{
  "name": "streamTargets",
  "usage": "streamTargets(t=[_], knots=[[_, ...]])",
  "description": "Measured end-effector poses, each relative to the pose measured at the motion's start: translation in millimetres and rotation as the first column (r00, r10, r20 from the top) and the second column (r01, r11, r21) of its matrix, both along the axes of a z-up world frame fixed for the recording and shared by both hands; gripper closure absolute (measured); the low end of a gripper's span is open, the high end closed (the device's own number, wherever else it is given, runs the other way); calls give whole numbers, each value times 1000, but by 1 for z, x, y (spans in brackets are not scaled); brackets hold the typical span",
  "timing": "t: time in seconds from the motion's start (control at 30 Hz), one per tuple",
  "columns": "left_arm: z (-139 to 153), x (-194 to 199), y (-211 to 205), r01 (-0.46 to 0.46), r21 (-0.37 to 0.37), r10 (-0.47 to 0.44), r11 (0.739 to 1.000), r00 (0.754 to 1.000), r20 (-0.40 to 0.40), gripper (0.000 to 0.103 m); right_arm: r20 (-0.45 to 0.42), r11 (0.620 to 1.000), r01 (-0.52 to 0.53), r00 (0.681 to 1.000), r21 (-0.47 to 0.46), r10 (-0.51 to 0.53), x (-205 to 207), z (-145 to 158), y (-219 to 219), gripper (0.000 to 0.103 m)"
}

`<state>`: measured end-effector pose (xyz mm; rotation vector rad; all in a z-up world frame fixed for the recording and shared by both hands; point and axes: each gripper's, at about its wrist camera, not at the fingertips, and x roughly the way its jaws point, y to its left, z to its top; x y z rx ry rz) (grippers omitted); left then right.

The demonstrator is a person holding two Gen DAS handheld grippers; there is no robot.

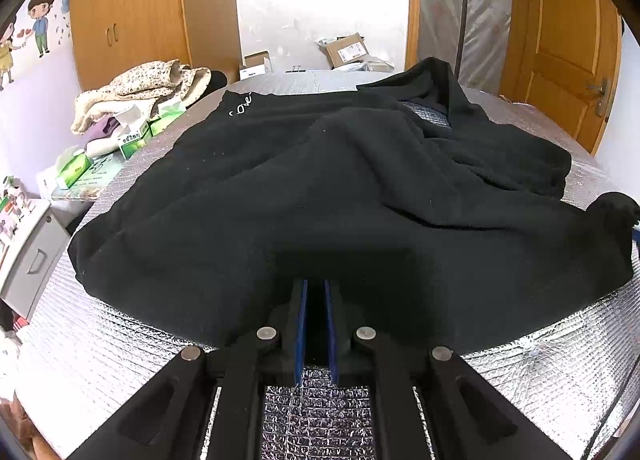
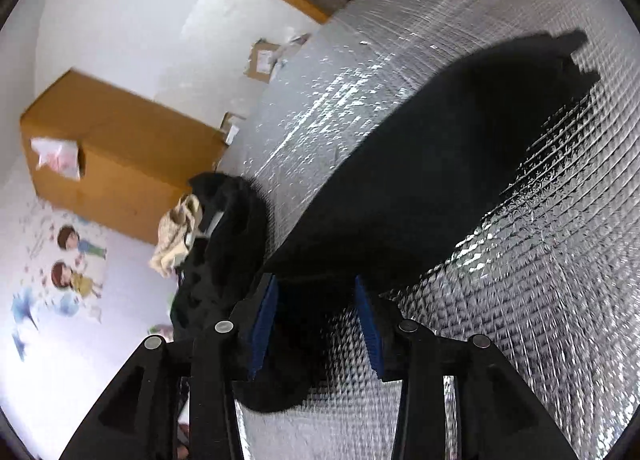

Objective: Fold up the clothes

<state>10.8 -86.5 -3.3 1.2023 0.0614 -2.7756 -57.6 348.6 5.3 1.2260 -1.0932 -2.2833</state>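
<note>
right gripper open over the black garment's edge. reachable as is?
Probably yes: the right gripper stands open with the black garment edge between its pads, and nothing on the foil mat blocks it.

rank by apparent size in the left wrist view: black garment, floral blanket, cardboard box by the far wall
1. black garment, fills most of the frame
2. floral blanket
3. cardboard box, though it sits farthest away, so true size is unsure

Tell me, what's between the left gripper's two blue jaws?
In the left wrist view, the left gripper pinches the near edge of the black garment.
</note>
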Motion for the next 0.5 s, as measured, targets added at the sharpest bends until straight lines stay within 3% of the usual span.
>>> streamTargets(t=[0.03,0.17,0.3,0.4,0.43,0.47,0.5], knots=[[0,0,0,0,2,0,1000,1000,0,95,-12,1000,17,1000,11,-17,1,2,2,103],[0,1,-1,1,4,-1,1000,1000,-1,95,-82,990,103,992,93,-95,13,20,16,103],[0,1,1,0,-7,0,1000,1000,0,95,-40,991,107,994,82,-104,16,15,23,103],[0,0,3,0,-24,0,1000,1000,3,95,4,993,101,995,63,-101,17,9,27,95],[0,0,3,0,-25,0,1000,1000,3,95,18,993,99,995,57,-100,17,7,28,85],[0,-1,3,0,-26,0,1000,1000,3,95,34,994,99,994,42,-100,16,3,28,67],[0,0,2,0,-21,0,1000,1000,3,95,49,995,102,994,12,-103,15,-2,24,60]])
